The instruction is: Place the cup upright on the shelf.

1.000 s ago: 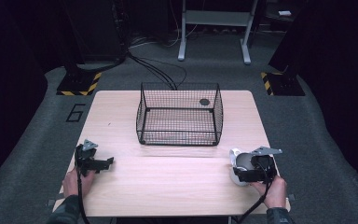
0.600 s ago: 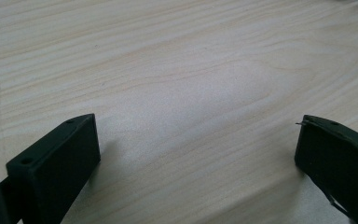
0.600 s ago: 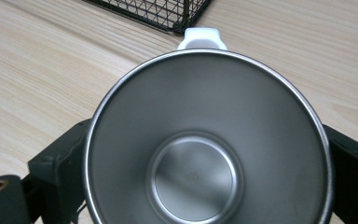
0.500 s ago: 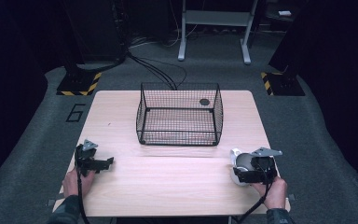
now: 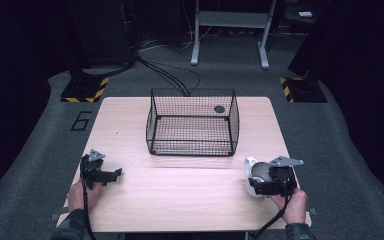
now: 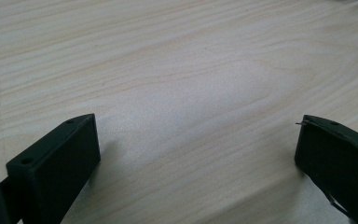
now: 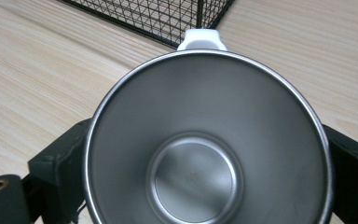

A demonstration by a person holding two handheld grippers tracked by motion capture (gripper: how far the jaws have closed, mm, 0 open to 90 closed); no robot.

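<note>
A steel cup (image 7: 205, 140) with a white outside and a white handle (image 7: 201, 39) sits between the jaws of my right gripper (image 5: 261, 183) near the table's front right. Both black fingers (image 7: 58, 161) press its sides, and the handle points toward the basket. In the high view the cup (image 5: 256, 172) lies tilted just left of the gripper's body. My left gripper (image 5: 111, 176) rests near the front left of the table, and its jaws (image 6: 196, 149) stand wide open over bare wood.
A black wire basket (image 5: 190, 148) stands at the middle of the wooden table (image 5: 180, 200), toward the back. A small dark round thing (image 5: 219, 109) shows at its far right corner. Cables and a stand's legs lie on the floor beyond.
My right gripper and the cup have edged very slightly toward the table's front. The left gripper has not moved.
</note>
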